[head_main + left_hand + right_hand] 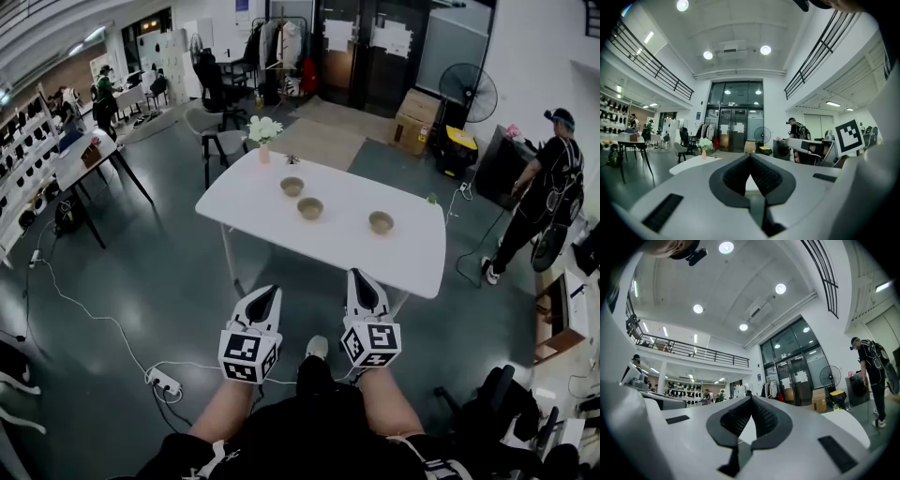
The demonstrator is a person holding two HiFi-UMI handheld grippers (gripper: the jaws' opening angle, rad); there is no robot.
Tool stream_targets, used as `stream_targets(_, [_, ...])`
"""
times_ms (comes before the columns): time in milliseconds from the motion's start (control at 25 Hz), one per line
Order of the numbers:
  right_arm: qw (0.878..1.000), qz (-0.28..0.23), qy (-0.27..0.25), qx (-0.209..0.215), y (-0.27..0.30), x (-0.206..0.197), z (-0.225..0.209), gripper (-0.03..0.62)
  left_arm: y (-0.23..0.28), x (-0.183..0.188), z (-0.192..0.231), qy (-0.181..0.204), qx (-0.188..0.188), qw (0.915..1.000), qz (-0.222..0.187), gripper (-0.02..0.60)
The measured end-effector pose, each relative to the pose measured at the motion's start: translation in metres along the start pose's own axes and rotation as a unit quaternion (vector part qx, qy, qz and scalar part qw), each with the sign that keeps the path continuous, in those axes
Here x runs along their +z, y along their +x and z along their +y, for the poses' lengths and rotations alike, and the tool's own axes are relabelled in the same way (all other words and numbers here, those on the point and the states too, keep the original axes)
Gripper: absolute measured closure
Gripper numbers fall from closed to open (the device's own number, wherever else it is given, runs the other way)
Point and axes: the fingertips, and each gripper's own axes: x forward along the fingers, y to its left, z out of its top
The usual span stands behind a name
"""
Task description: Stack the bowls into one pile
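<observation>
Left gripper [269,293]: jaws pressed together, tips meeting, nothing between them; held level at your front. Right gripper [362,278]: same state, jaws closed on nothing, just beside the left one.

Both grippers are well short of the white table [251,204]; bare floor lies between you and its near edge.

Task items: 3 bowls, all upright, all separate, none stacked; far bowl [292,186], middle bowl [310,207] near it, right bowl [381,222] well apart from both. A vase of flowers [264,133] stands at the far left corner, near the far bowl. A cable and power strip [166,382] lie on the floor at your left.

Judgement: stacking not yet begun; you are at the approach stage.

Risks from here:
- closed jaws reaching a rim would shove the bowl across the smooth top instead of gripping it; open them first;
- a pinch on 1 side of a rim may let the bowl tip or slip as it lifts;
- an off-centre drop into the next bowl could rock or knock it;
- reaching for the far bowl could clip the vase.
</observation>
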Motion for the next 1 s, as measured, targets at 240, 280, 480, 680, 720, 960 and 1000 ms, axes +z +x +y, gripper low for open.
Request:
stream_targets(240, [1.000, -0.006, 0.011, -0.006, 0.076, -0.021, -0.041, 0.579, 0.077, -0.006, 0.034, 0.014, -0.002, 0.9999, 0.008, 0.568])
stream_targets(280, [1.000, -0.007, 0.014, -0.008, 0.090, -0.023, -0.050, 0.579, 0.093, -0.005, 0.040, 0.014, -0.002, 0.9999, 0.009, 0.568])
stream_targets(480, [1.000, -0.001, 0.015, -0.014, 0.174, -0.026, -0.101, 0.579, 0.185, 0.007, 0.071, 0.010, -0.006, 0.9998, 0.016, 0.568])
stream_targets(680, [1.000, 0.014, 0.013, -0.022, 0.264, -0.025, -0.153, 0.579, 0.287, 0.029, 0.100, -0.001, -0.016, 0.9998, 0.015, 0.568])
stream_targets(720, [0.999, 0.018, 0.015, -0.022, 0.281, -0.026, -0.164, 0.579, 0.308, 0.034, 0.105, -0.002, -0.019, 0.9997, 0.015, 0.568])
stream_targets(960, [0.999, 0.027, 0.027, -0.035, 0.368, -0.032, -0.238, 0.579, 0.431, 0.042, 0.122, 0.001, -0.041, 0.9987, 0.029, 0.568])
stream_targets(1000, [0.999, 0.027, 0.026, -0.038, 0.379, -0.032, -0.250, 0.579, 0.449, 0.044, 0.123, 0.006, -0.044, 0.9985, 0.032, 0.568])
